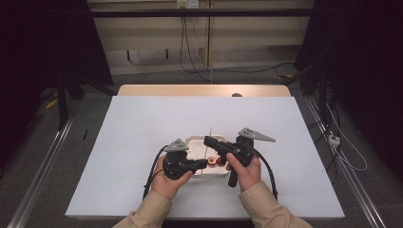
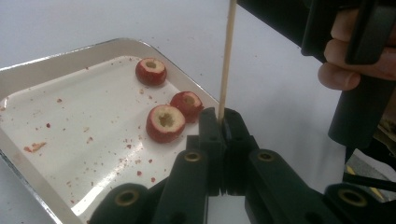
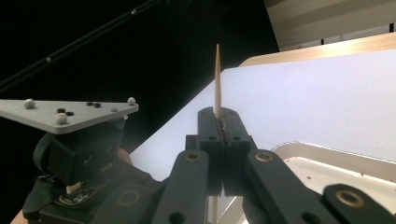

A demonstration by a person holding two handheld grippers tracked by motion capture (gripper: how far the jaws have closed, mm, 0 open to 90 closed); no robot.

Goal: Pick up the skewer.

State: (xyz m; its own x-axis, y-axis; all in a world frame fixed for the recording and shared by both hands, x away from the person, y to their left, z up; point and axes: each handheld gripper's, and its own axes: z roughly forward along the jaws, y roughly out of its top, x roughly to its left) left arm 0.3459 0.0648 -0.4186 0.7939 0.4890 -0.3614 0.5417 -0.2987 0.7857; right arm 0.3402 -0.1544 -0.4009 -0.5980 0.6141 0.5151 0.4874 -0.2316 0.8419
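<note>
High view: both claws meet over white tray (image 1: 192, 140) near front of table (image 1: 142, 123); left claw (image 1: 203, 164), right claw (image 1: 209, 141).

Left gripper view: left claw (image 2: 223, 122) clenched on lower end of skewer (image 2: 227, 56), upright beside three cored red fruit pieces (image 2: 164, 122) in tray. Keep stick vertical, grip firm.

Right gripper view: right claw (image 3: 223, 120) clenched on skewer below pointed tip (image 3: 217, 79). Advice: free one claw before spearing fruit.

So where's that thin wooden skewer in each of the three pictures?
High view: the skewer is a faint thin line at the centre, rising over the tray between the two grippers.
Left gripper view: it stands upright right of centre, pinched at its lower end by the left gripper.
Right gripper view: its pointed tip sticks up at the centre from the shut right gripper.
Shared landmark: the tray.
</note>
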